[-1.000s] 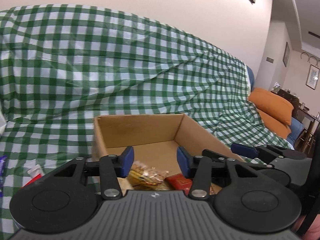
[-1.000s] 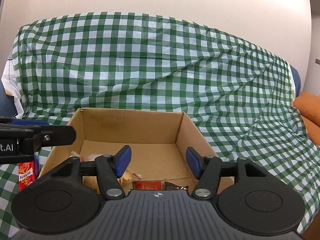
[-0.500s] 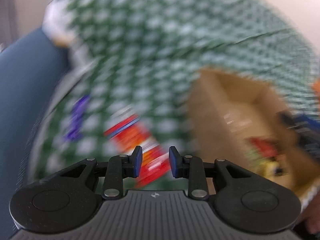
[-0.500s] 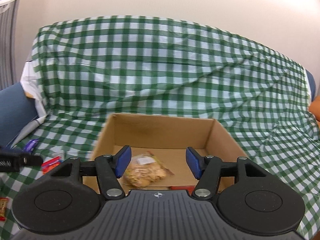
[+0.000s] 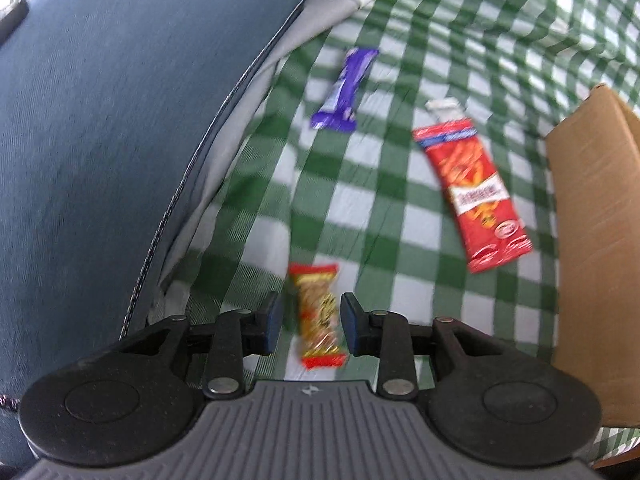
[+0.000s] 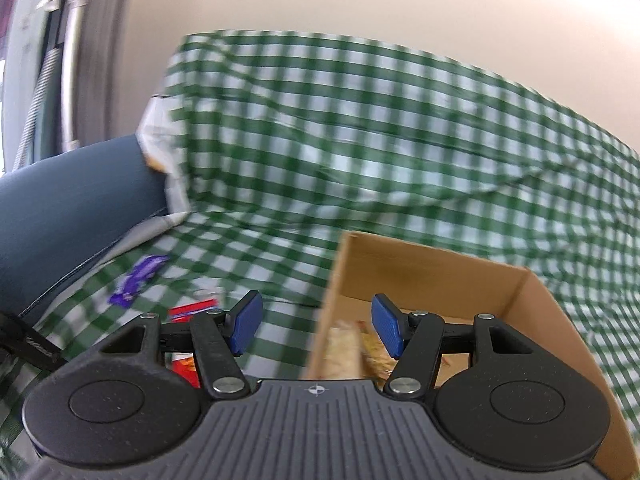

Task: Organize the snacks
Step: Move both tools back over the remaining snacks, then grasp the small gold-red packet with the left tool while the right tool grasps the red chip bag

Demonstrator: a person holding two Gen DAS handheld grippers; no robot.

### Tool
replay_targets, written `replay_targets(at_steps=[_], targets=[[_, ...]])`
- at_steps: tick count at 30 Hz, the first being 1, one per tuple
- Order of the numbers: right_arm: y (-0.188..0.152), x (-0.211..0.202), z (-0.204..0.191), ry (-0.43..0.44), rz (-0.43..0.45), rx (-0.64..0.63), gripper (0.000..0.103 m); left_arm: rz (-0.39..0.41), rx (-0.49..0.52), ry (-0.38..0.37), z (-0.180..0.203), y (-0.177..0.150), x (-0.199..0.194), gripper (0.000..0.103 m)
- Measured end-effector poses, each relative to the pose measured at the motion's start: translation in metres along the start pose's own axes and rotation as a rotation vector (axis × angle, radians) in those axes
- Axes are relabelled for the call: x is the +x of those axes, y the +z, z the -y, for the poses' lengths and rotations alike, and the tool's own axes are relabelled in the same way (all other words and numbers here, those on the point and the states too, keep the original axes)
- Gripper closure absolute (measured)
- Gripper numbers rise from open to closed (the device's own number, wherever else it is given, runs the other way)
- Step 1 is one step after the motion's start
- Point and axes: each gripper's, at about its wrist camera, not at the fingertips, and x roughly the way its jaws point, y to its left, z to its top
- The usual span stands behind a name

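The left wrist camera looks steeply down, close over the green checked cloth [image 5: 400,184]. The right wrist camera looks across it. Both see the purple wrapped bar [image 5: 344,90] and brown cardboard box [image 6: 440,268].

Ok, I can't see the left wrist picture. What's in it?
The left gripper points down with its jaws opening around a small red and yellow snack on a green checked cloth. Farther off lie a purple bar, a long red packet and a cardboard box.

Soft, even indoor light is filling both my views, no glare. Motion blur is smearing the checked cloth [image 6: 360,152] heavily in the right view, milder in the left. Fisheye is bending edges; faint shadows only.
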Motion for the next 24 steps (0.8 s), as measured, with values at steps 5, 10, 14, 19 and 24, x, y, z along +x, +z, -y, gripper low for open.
replay_targets(at_steps=[5, 10, 14, 19, 24], targets=[[0.000, 0.001, -0.030, 0.079, 0.004, -0.063, 0.040, -0.047, -0.014, -0.015, -0.009, -0.004, 0.009, 0.065], [0.000, 0.003, -0.058, 0.131, 0.005, -0.119, 0.040, -0.052, -0.012, -0.037, -0.011, -0.004, 0.009, 0.084], [-0.002, 0.008, -0.075, 0.166, -0.004, -0.141, 0.040, -0.021, -0.112, -0.120, -0.025, 0.004, 0.002, 0.086], [-0.005, 0.014, -0.089, 0.193, -0.023, -0.149, 0.040, 0.016, -0.202, -0.239, -0.047, 0.018, -0.012, 0.086], [-0.009, 0.036, -0.104, 0.176, -0.109, -0.123, 0.035, 0.020, -0.055, -0.253, -0.035, 0.047, -0.025, 0.086]])
